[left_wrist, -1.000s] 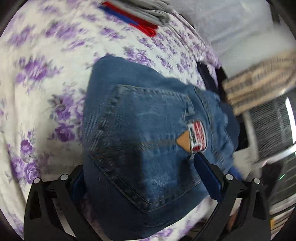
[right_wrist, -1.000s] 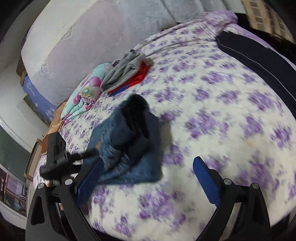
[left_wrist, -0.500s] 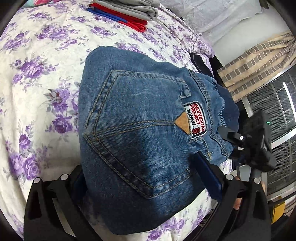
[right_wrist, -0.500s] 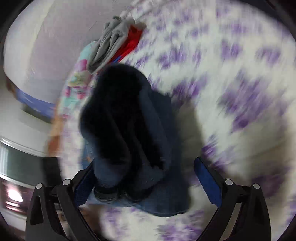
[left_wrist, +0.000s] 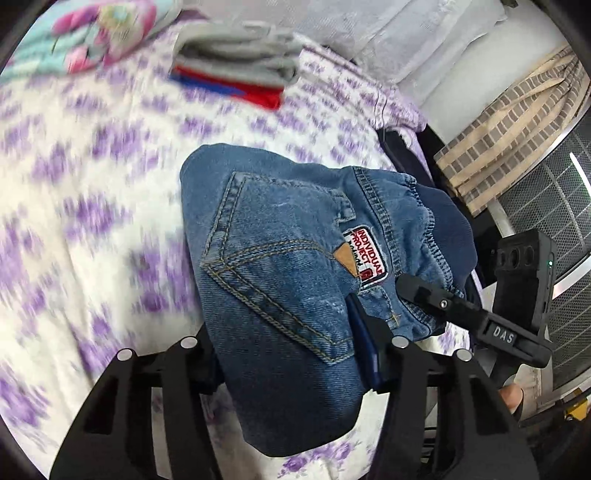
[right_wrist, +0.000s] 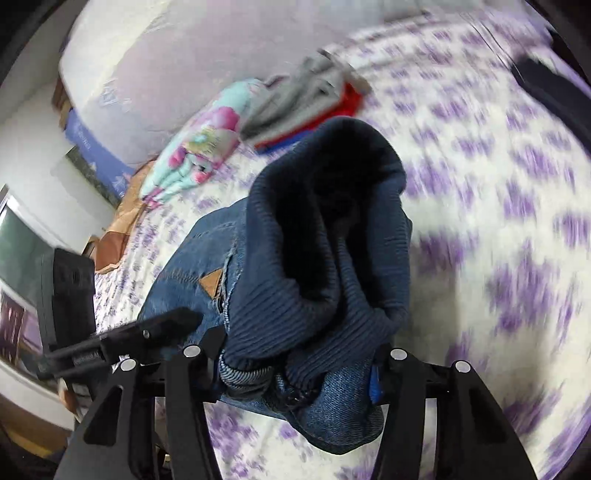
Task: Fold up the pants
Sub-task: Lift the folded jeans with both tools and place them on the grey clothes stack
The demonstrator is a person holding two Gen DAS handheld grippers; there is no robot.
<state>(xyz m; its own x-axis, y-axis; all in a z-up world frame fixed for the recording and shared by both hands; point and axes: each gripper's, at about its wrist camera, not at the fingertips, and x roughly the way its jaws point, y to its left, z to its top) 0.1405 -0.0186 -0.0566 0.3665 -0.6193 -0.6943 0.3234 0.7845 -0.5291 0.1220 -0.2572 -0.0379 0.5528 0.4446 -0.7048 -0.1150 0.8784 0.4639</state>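
A folded pair of blue jeans, with a back pocket, a red and white patch and a dark ribbed waistband, is over the floral bedspread. My left gripper is shut on the jeans at their near edge. My right gripper is shut on the jeans at the waistband end. Each gripper shows in the other's view: the right gripper at the right, the left gripper at the lower left. The jeans look lifted.
A stack of folded grey, red and blue clothes and a turquoise and pink garment lie at the far side of the bed. A dark garment lies at the bed's right edge. A curtain and a metal grille stand beside the bed.
Both grippers have closed on the jeans. The right gripper moved in from an open position over the bed to the waistband. The bundle has moved towards the folded stack.
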